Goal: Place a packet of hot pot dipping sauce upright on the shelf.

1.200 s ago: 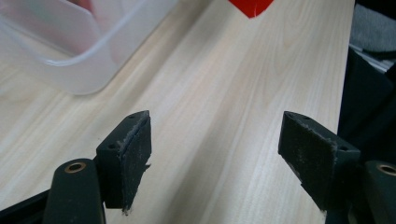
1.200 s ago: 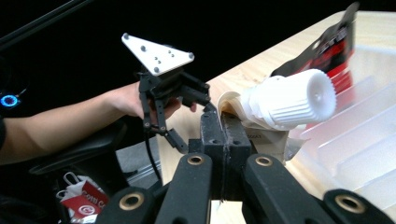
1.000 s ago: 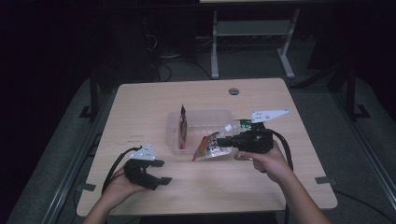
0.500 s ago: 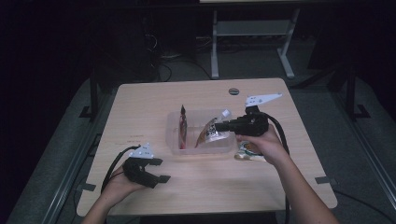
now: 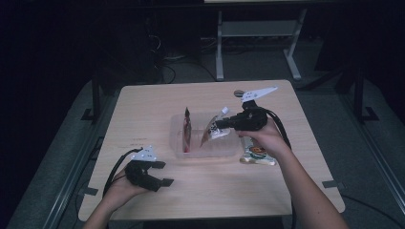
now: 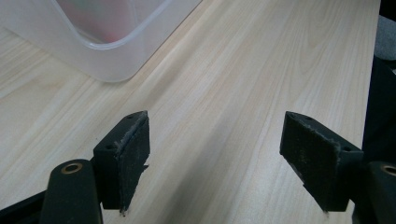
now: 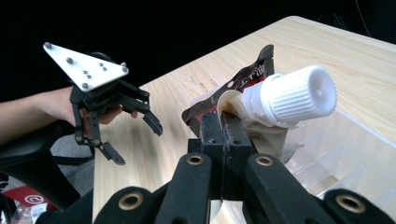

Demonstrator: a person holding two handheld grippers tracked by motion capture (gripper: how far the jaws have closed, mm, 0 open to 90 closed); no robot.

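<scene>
Right gripper: jaws clamped on spouted pouch above clear bin; left gripper: jaws wide apart, empty, over table.

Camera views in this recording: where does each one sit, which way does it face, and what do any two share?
High view: fixed above the person's side, facing forward and down on the table; both forearms, left claw, right claw shut on a spouted pouch.
Left gripper view: rides the left claw, looking low across the tabletop; its open jaws, a corner of the clear bin.
Right gripper view: rides the right claw, looking back across the table; shut jaws pinching the pouch.
Shared: right gripper view and high view both show the left claw.
</scene>
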